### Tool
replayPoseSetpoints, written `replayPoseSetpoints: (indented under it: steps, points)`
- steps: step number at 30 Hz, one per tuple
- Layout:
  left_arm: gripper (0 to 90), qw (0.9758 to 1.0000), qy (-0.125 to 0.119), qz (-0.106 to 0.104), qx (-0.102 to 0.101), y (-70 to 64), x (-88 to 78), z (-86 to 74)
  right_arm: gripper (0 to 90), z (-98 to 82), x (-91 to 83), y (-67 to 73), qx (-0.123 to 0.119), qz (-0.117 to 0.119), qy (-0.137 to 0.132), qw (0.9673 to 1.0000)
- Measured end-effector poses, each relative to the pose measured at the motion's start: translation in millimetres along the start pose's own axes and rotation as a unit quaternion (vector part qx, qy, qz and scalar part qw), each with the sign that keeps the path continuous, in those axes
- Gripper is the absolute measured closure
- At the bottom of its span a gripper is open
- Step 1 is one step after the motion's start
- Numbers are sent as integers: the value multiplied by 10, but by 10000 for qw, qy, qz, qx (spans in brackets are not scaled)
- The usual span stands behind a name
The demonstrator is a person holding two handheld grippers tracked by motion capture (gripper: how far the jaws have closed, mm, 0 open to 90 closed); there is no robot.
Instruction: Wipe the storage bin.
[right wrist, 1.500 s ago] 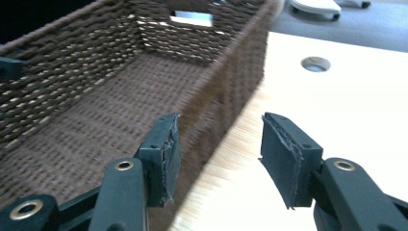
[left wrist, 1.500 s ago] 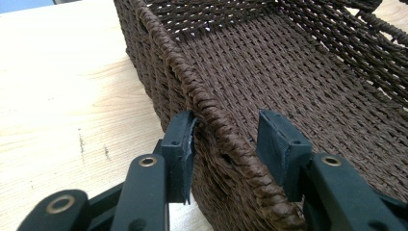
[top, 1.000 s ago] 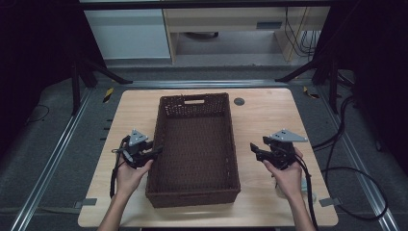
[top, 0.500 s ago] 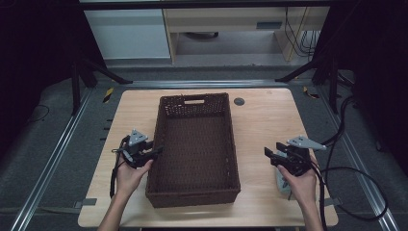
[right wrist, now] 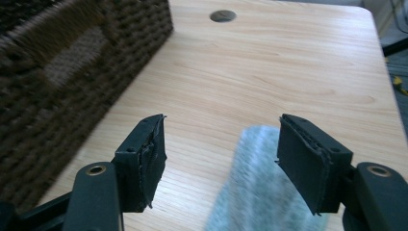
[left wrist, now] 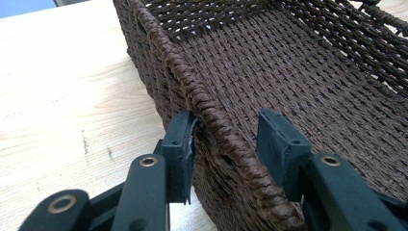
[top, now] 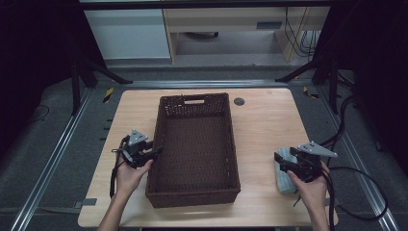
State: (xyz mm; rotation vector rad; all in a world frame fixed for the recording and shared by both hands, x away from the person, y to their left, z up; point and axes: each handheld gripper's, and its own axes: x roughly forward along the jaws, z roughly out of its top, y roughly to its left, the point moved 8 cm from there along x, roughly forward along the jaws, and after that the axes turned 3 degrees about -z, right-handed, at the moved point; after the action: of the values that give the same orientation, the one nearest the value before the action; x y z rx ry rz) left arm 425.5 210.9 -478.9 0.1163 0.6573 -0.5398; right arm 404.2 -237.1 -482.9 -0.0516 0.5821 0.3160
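High view and 2 gripper views. The left gripper (top: 153, 153) straddles the left rim of the brown woven basket (top: 195, 147): 1 jaw stands outside the wall and touches it, the other stands inside, apart from the weave, so the rim is bracketed rather than clamped. The right gripper (top: 280, 162) hovers over a pale grey-blue folded cloth (top: 285, 169) lying on the bench (top: 269, 122) just right of the basket; its jaws have just been opening and stand wide, released, with the cloth below and between them but not pressed.

Judged step: picking up the cloth while the basket is steadied. To do it well, the right gripper should come straight down so both pads (right wrist: 153, 159) bracket a thick fold near the cloth's middle, then close firmly; a pinch on a single edge layer would likely let the cloth unfold or slip. The left gripper should keep the basket from sliding.

The basket holds nothing; its woven floor is bare. A dark round disc (top: 239, 101) sits in the bench beyond it.
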Motion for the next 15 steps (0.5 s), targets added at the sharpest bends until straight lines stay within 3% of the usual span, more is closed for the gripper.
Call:
replayPoseSetpoints:
  steps: [9,15]
  points:
    - [572,10000,6,-9,3,0,1,1,338,-171,90,-137,18,-178,254,9995]
    - [571,10000,8,-13,3,0,2,1,386,-301,179,-139,0,-85,551,9984]
